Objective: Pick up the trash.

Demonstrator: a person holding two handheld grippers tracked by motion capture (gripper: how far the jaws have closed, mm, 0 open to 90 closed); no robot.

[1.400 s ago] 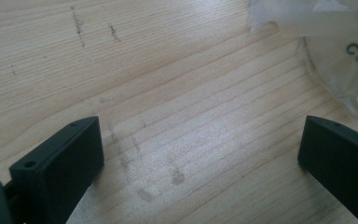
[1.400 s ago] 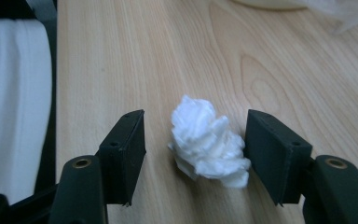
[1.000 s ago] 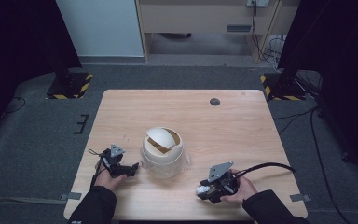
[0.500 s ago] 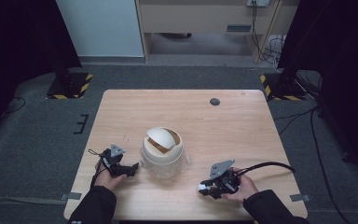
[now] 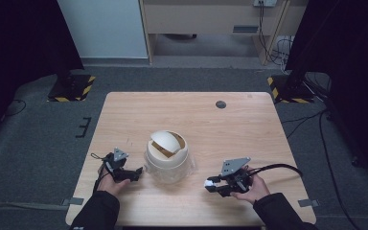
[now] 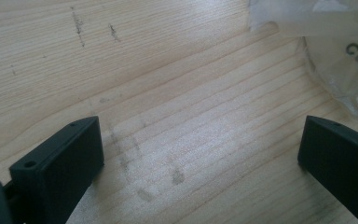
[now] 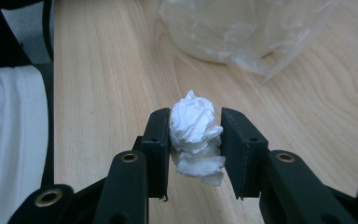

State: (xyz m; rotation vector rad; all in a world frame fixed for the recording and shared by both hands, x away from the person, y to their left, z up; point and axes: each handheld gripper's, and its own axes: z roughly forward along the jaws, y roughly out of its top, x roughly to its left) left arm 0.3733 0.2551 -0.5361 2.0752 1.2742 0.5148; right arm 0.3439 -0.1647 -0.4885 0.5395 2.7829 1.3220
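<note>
Right gripper [image 5: 214, 186], pinching a crumpled white tissue [image 7: 196, 135], sits lower right of the lidded bin [image 5: 166, 152]; left gripper [image 5: 135, 173] spread.

The high view looks from far up, forward and down, and takes in the whole wooden table [image 5: 187, 120] and the grey floor around it. The left gripper view sits very close to the tabletop [image 6: 177, 93] and looks down at the wood, with crinkly clear plastic [image 6: 340, 51] at 2 o'clock. The right gripper view is also low and close, looking across the table. The plastic [image 7: 242, 32] lies at 12 o'clock there. All three views share that plastic [image 5: 191, 167].
</note>
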